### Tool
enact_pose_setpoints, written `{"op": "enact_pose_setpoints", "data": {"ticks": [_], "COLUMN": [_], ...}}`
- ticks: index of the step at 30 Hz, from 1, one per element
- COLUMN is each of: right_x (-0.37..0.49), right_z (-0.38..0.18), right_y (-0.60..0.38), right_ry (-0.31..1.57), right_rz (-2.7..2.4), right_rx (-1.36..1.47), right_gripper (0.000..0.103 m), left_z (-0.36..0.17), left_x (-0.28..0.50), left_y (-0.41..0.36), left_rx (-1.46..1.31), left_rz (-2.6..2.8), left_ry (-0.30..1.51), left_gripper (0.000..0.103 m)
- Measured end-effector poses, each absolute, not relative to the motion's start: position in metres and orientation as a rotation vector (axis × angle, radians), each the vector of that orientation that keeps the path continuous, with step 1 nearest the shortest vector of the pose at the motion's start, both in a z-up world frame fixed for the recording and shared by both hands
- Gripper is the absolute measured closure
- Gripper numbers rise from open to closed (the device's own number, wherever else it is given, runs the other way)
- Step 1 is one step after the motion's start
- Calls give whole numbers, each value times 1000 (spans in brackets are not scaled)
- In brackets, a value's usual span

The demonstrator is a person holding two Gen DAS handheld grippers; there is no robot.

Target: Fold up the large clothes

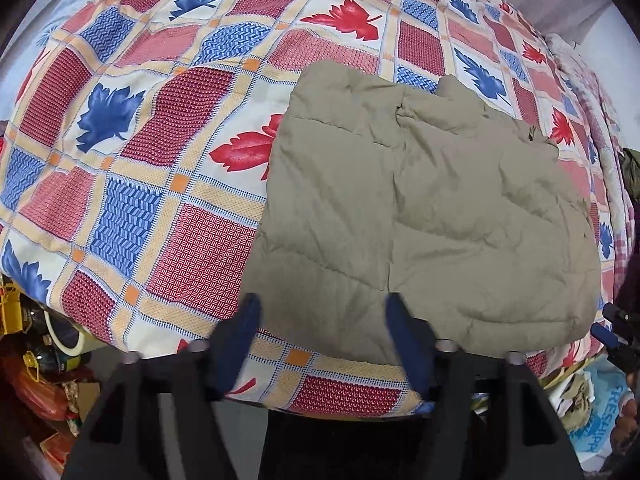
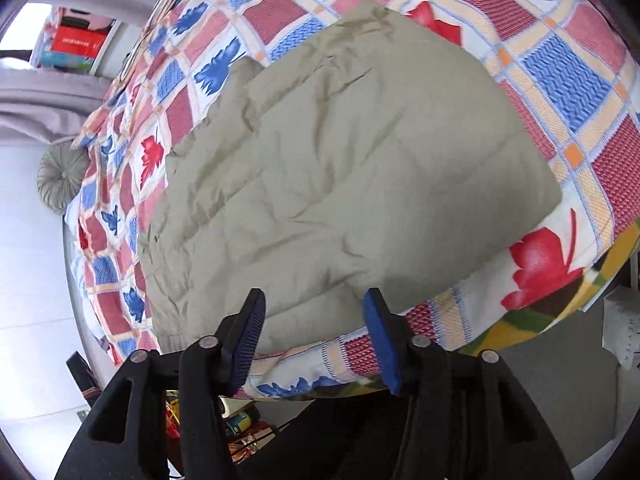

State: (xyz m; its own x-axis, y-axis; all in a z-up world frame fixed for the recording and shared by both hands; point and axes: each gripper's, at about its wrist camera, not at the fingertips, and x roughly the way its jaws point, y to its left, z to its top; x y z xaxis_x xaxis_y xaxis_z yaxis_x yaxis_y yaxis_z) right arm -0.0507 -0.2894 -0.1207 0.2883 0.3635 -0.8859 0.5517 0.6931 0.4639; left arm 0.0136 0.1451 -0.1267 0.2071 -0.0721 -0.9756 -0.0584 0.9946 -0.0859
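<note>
A bed (image 1: 132,184) under a checked leaf-print cover fills both views, and on it, close to the near edge, lies a folded khaki padded jacket (image 1: 432,216) with wide bare cover open to its left and a narrower strip beyond its right side. The left view alone shows clutter on the floor (image 1: 44,376) by the bed's corner and the other tool at its right rim, while the right view alone shows a round grey cushion (image 2: 60,178) and pale floor. The left gripper (image 1: 320,340) and the right gripper (image 2: 314,336) both hover at the jacket's near edge — fingers spread wide, holding nothing.
</note>
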Motion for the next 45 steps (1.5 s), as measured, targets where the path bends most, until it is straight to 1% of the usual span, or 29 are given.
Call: {"op": "enact_pose_setpoints", "data": {"ticks": [2,9,10,11,16,17,20,21,23,31,33,37,43,45], "right_x": [-45,-27,-25,-22,-11,-9,-3,-1,3,15,19,26,33,33], "right_z": [-121,-126,-128,-128,-131,-132,-134,-136,-138,-148,-149,-151,-164,-169], "right_y": [-281,-252,-248,-243,-226,-223,-212,-208,-201,-179,-176,-166,-156,-155], "right_ry": [1327,1371,1378,1384,1400,1402,1409,1414,1420,1431,1425,1406,1401,1402], "right_rz": [-136,-102,-98,-94,-70,-65,-54,-49,-38,0,10,30,54,56], "right_rx": [846,795,789,781,746,743,721,708,687,616,603,552,513,506], "right_gripper": [45,44,44,44,43,41,40,37,36,36,36,36,36,36], "left_z": [-123,-131,-131,-131,-133,-134,-139,-141,-146,-168,-172,-184,-186,-193], "left_x": [15,22,24,25,34,35,38,39,41,50,53,65,88,97], "left_y": [143,142,142,143,142,142,143,144,146,159,161,168,191,204], "left_rx": [-97,-61,-58,-52,-30,-23,-10,-1,22,-38,-30,-56,-101,-180], "left_rz": [-21,-26,-20,-8,-12,-16,-15,-4,15,-46,-38,-54,-122,-158], "left_ry": [1343,1361,1356,1352,1347,1348,1354,1347,1345,1383,1339,1348,1295,1383], "left_gripper": [16,16,11,0,0,0,0,0,0,0,0,0,0,0]}}
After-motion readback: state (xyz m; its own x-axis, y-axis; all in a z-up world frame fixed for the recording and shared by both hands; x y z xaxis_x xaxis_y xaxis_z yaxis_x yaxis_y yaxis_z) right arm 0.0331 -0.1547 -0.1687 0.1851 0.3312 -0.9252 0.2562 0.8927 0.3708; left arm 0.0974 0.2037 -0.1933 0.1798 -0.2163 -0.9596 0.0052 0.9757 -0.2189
